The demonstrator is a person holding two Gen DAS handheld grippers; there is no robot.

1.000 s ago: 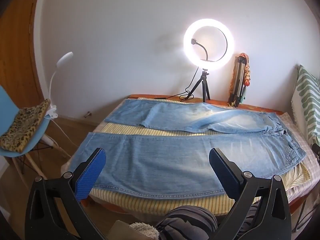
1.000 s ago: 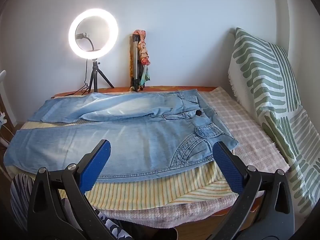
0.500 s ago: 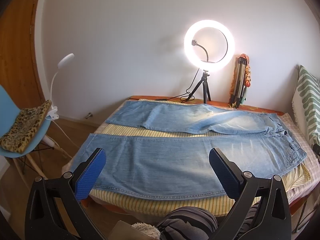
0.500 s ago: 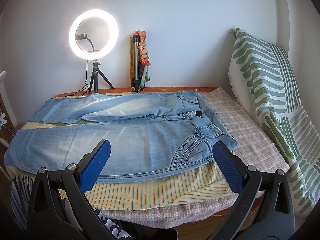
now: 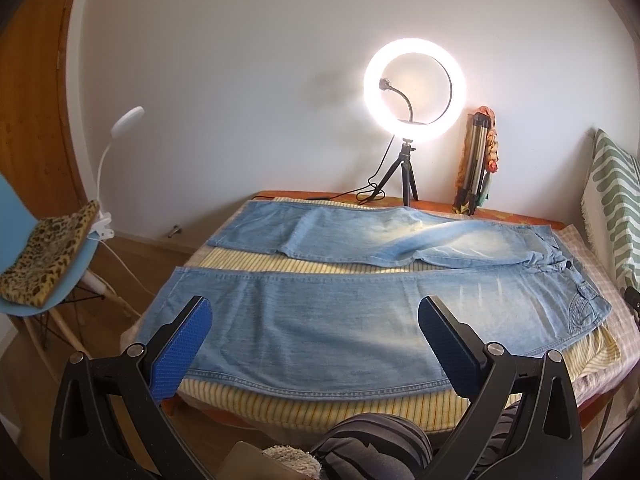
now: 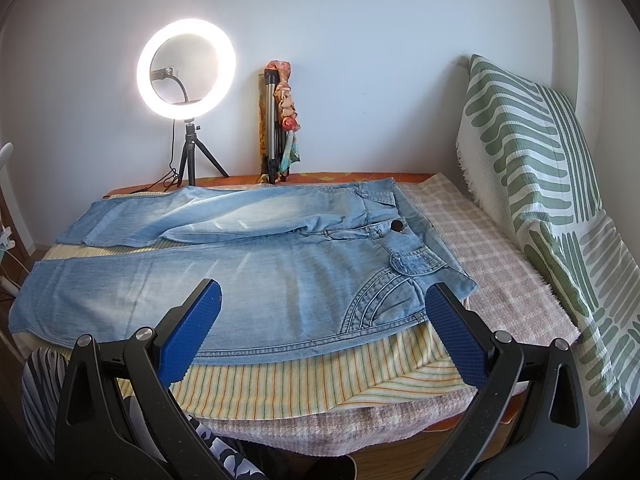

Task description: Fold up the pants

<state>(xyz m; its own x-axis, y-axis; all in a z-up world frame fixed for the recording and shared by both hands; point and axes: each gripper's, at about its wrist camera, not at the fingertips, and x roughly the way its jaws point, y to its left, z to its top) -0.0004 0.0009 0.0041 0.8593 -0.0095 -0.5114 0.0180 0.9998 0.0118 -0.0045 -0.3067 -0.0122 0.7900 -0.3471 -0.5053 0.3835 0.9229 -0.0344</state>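
Jeans (image 5: 320, 316) spread flat on the bed (image 6: 500, 248), both grippers hanging released above the near edge.

Legs run out toward 9 o'clock, waistband toward 3, the far leg creased and lying apart from the near one over a striped yellow cloth (image 6: 304, 384). Left gripper (image 5: 314, 344) gapes wide over the near leg, touching nothing; right gripper (image 6: 322, 328) equally wide near the back pocket. At 12 o'clock glows a ring light (image 5: 414, 98); a green-patterned pillow (image 6: 552, 184) leans at 3.
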